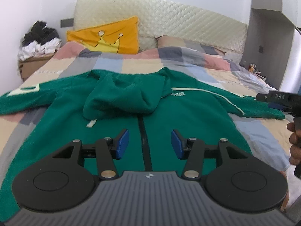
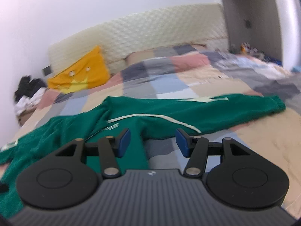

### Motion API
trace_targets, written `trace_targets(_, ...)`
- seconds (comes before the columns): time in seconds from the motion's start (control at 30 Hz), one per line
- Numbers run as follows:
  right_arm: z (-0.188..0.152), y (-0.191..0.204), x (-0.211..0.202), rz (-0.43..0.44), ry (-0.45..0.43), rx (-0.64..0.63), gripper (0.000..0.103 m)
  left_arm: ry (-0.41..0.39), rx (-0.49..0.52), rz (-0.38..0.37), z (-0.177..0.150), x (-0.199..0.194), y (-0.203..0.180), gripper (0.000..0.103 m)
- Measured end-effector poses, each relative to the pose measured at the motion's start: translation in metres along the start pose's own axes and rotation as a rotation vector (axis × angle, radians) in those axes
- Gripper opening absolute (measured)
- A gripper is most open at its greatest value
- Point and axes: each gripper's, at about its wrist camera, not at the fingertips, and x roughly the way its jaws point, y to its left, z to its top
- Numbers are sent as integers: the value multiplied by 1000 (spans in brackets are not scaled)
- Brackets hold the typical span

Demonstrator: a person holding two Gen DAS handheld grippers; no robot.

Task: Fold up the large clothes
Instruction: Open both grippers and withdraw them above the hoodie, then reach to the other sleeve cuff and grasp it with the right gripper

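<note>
Left wrist view: your left gripper (image 1: 150,144) stands about half open, blue pads (image 1: 123,144) apart with nothing between them. It hangs over the hoodie (image 1: 188,116), lined up with the dark zipper (image 1: 144,141) down its front; whether it touches the cloth I cannot tell. The green hoodie lies front up on the checked quilt (image 1: 135,62), sleeves spread to both sides, hood (image 1: 122,98) flopped forward onto the chest. A white drawstring (image 1: 91,123) pokes out under the hood. At the right edge you see your right gripper (image 1: 278,98) side on near the end of the right-side sleeve (image 1: 263,111), and your hand (image 1: 294,143) on its grip; its jaws are not readable here. Behind: yellow pillow (image 1: 111,37) with a crown, cream headboard (image 1: 160,18), clothes pile (image 1: 40,39) on a box at far left, small bottles (image 1: 252,67) at far right.

Right wrist view, blurred: your right gripper (image 2: 152,143) is also about half open and holds nothing. Its left pad sits over the green body, its right pad over bare quilt (image 2: 207,79), so the hoodie (image 2: 75,131) edge under the armpit runs between the jaws' line. The sleeve (image 2: 225,111) with its white stripe (image 2: 154,119) stretches away to the right, cuff on the quilt. Nothing blocks the sleeve.

Only the left view shows the hood, zipper and hand; only the right view shows the sleeve cuff clearly.
</note>
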Motion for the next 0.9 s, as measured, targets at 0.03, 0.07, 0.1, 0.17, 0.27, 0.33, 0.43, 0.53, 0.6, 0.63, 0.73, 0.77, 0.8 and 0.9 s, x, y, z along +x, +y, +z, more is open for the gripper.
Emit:
trace_targets(0.03, 2, -7, 5, -4, 8, 28, 56, 7, -12, 2, -1, 2, 2, 55)
trace_targets(0.07, 4, -15, 11, -7, 11, 57, 56, 18, -24, 0, -3, 5, 4, 58)
trace_targets(0.1, 6, -21, 18, -21, 11, 74, 56, 38, -41, -4, -5, 9, 7, 59)
trace_targets(0.17, 10, -34, 34, -77, 19, 135, 58, 79, -85, -5, -9, 20, 16, 60)
trace_targets(0.27, 16, -53, 52, -91, 9, 192, 58, 104, -119, 24, -13, 27, 25, 60)
trace_targets(0.33, 19, -61, 62, -109, 1, 188, 58, 113, -143, 42, -14, 31, 30, 60)
trace_targets(0.43, 22, -81, 78, -132, -1, 203, 58, 113, -157, 73, -16, 32, 33, 60)
trace_targets(0.53, 21, -111, 93, -169, 8, 262, 58, 76, -199, 128, -19, 31, 35, 60)
trace_targets(0.6, 18, -132, 100, -193, 17, 345, 59, 52, -238, 143, -18, 30, 39, 61)
trace_targets(0.63, 17, -139, 104, -201, 29, 375, 59, 48, -257, 153, -17, 32, 41, 61)
trace_targets(0.73, 12, -157, 116, -205, 48, 433, 69, 56, -284, 171, -16, 38, 45, 62)
trace_targets(0.77, 10, -161, 119, -200, 47, 443, 86, 66, -284, 178, -17, 41, 45, 62)
trace_targets(0.8, 10, -164, 122, -191, 41, 451, 92, 78, -279, 180, -19, 44, 43, 62)
trace_targets(0.9, 12, -168, 137, -154, 51, 443, 94, 111, -245, 168, -25, 53, 35, 63)
